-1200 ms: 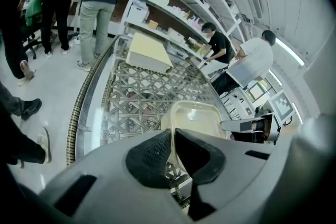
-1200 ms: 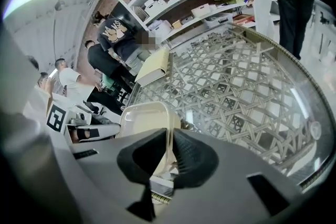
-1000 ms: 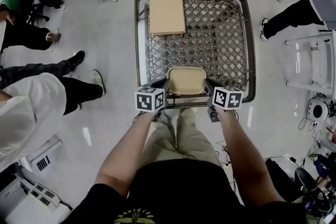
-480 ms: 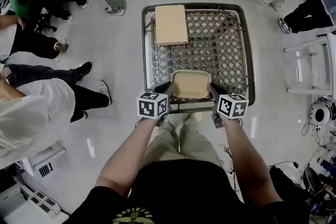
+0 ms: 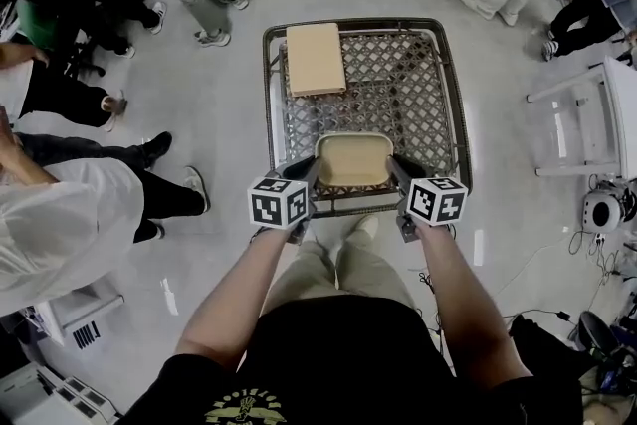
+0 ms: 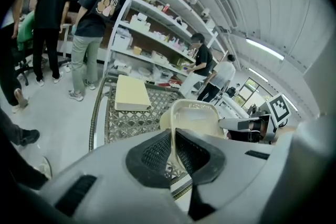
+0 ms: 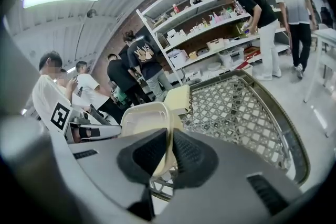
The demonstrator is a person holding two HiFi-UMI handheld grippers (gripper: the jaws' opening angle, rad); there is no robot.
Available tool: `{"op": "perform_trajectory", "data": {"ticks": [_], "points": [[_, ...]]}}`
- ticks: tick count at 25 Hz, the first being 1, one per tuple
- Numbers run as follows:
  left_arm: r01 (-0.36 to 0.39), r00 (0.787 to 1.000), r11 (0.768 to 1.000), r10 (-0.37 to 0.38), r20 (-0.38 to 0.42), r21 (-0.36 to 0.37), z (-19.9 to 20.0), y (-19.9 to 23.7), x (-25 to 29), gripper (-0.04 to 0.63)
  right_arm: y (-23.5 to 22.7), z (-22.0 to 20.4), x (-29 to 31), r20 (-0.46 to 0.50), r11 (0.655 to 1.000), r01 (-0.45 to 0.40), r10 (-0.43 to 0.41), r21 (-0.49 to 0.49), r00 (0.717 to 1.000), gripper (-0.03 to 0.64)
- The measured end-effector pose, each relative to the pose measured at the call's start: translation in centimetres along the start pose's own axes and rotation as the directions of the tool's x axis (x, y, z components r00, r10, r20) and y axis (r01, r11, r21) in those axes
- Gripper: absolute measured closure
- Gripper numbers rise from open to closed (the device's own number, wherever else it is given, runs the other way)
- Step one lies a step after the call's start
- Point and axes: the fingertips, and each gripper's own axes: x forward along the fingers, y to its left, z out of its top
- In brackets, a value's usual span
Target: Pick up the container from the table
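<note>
**Container held by thin walls could slip**

A person's left gripper (image 5: 305, 174) and right gripper (image 5: 398, 170) each have their jaws closed on an opposite side wall of a beige container (image 5: 352, 160). It sits at 6 o'clock over the lattice tabletop (image 5: 423, 85), seemingly clear of it. The walls look thin and bendy. If one side rises faster or the grippers drift apart, the container could tilt, flex, or slip free onto the lattice.
</note>
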Motion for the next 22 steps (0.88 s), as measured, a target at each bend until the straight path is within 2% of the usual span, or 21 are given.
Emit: {"op": "perform_trajectory", "data": {"ticks": [4,8,22], "points": [[0.003,0.999,1.0,-0.004,0.035,0.028,2.1,-1.2,-1.4,0.566,1.1,1.6,-1.4,0.044,1.0,-0.011,0.011,-0.005,0.999,0.58],[0.007,0.998,1.0,-0.007,0.059,-0.009,4.0,-2.2,-2.7,0.569,2.1,3.3,-2.7,0.088,1.0,-0.016,0.016,-0.004,0.996,0.58],[0.026,0.978,0.995,-0.044,0.204,0.092,8.8,-5.6,-7.5,0.571,6.0,7.9,-7.1,0.184,0.996,-0.049,0.062,-0.074,0.981,0.58]]}}
